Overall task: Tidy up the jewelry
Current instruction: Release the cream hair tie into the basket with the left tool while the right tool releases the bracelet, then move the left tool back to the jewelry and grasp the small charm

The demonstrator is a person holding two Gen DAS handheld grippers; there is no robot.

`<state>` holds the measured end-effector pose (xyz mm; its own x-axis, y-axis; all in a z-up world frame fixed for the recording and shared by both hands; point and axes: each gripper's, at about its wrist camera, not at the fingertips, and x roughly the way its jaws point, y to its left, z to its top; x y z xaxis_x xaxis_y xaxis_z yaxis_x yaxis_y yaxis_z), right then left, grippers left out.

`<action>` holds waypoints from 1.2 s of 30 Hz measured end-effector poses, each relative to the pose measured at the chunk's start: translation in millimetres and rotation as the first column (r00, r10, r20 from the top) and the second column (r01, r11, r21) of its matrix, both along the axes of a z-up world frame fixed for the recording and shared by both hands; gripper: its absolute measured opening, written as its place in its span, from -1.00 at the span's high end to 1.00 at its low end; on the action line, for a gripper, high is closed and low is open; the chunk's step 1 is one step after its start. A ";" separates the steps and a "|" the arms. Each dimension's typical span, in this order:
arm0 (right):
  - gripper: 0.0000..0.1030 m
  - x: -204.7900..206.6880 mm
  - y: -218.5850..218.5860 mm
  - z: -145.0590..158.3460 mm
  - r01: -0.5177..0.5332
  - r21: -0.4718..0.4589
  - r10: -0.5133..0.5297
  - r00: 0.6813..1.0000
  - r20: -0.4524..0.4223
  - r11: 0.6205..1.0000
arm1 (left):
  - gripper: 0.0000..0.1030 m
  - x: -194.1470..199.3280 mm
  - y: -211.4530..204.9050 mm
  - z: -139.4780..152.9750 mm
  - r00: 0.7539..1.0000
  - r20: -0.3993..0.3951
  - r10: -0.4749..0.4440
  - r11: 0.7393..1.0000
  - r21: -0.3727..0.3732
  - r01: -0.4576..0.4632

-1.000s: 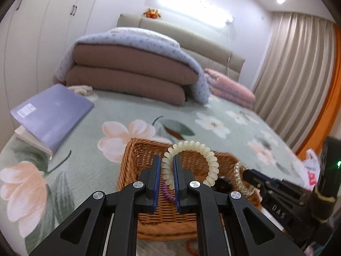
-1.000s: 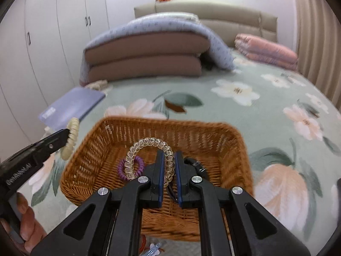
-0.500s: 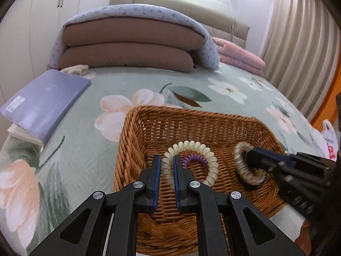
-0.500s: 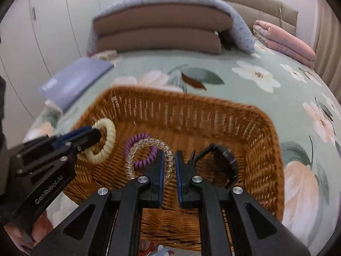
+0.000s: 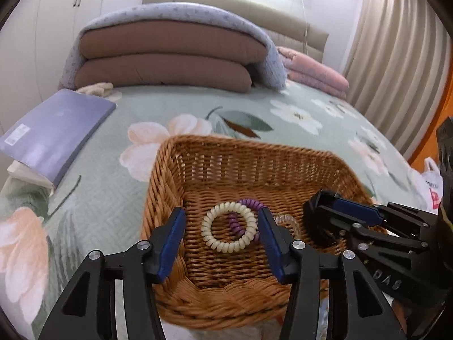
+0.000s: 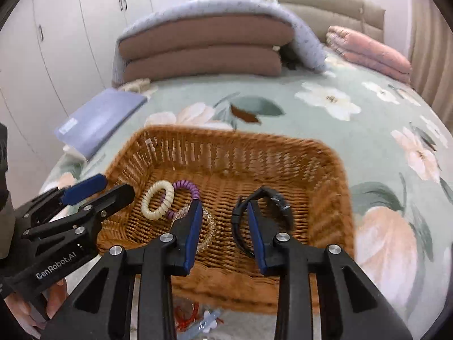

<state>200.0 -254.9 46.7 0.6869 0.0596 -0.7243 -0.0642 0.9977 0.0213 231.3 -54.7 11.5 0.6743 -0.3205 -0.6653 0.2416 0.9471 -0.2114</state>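
- Left gripper (image 5: 220, 240): jaws wide apart, holding nothing, poised above the near left part of the basket (image 5: 249, 153).
- Cream coil (image 5: 229, 227): lies flat on the basket floor, framed between the left gripper's two blue pads (image 5: 170, 243), touching neither.
- Purple coil (image 5: 249, 202): on the floor under the cream coil's far right edge, overlapped by it.
- Right gripper (image 6: 225, 232): jaws apart, empty, over the basket's near middle; in the left view it enters from the right.
- Clear coil (image 6: 208, 226): on the floor just beside the right gripper's left finger, partly hidden behind that finger.
- Black band (image 6: 263, 201): on the floor at the right gripper's right finger, which covers part of it; contact cannot be told.
- Basket: wicker, rests on the floral bedspread (image 6: 354, 130); all four items are inside it.
- Book (image 5: 53, 133): lies on the bed, left of the basket, well apart.
- Folded quilts (image 5: 170, 53): stacked at the bed's head.
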 end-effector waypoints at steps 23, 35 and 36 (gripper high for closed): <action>0.21 -218.5 -28.8 8.1 0.031 0.127 -0.065 0.959 0.274 0.991 | -0.09 -218.4 15.9 61.2 0.963 0.267 -0.043 0.997 -0.050 0.058; 0.21 -212.8 -44.8 -35.2 0.065 0.099 -0.082 0.981 0.178 0.993 | -0.08 -197.4 47.2 2.0 0.993 0.113 -0.035 0.992 -0.116 0.048; 0.21 -212.2 -46.3 -37.4 0.069 0.092 -0.085 0.981 0.173 0.993 | -0.08 -193.9 48.3 -2.4 0.995 0.097 -0.032 0.992 -0.121 0.044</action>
<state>-12.2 -301.2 9.2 0.8085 0.0582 -0.5857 0.0023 0.9948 0.1020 37.4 -6.4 9.1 0.7179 -0.4226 -0.5532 0.3016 0.9050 -0.3000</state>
